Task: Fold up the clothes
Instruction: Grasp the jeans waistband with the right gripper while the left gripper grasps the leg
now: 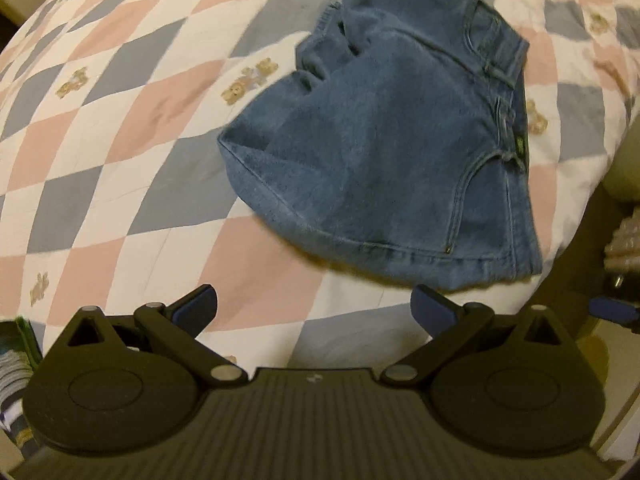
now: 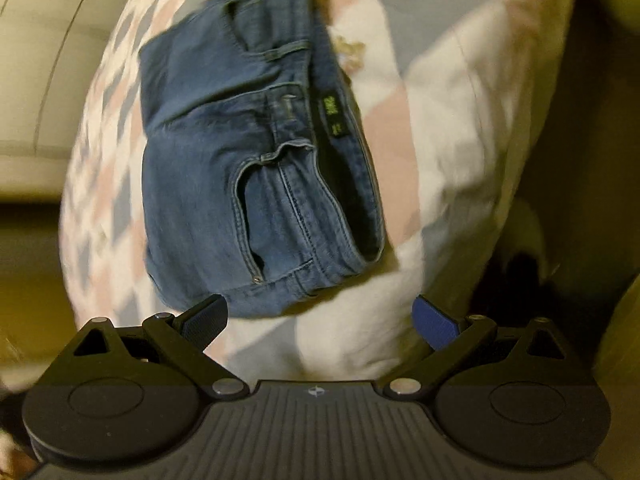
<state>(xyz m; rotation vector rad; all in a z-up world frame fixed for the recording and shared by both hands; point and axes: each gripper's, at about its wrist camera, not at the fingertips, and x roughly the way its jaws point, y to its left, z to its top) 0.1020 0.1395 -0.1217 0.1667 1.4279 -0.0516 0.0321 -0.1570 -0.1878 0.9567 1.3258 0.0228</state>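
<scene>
Both grippers, left and right, are spread wide and hold nothing. Jeans lie folded on the quilt, near its edge. If a last fold is wanted, the waistband should be pinched at both corners and laid flat, wrinkles smoothed.

A pair of blue denim jeans lies folded into a compact bundle on a quilt checked in pink, grey-blue and white diamonds. The waistband runs along one edge, gaping slightly so the dark inside and a small green label show. A curved front pocket with a rivet faces up. The upper layers are rumpled rather than flat.
</scene>
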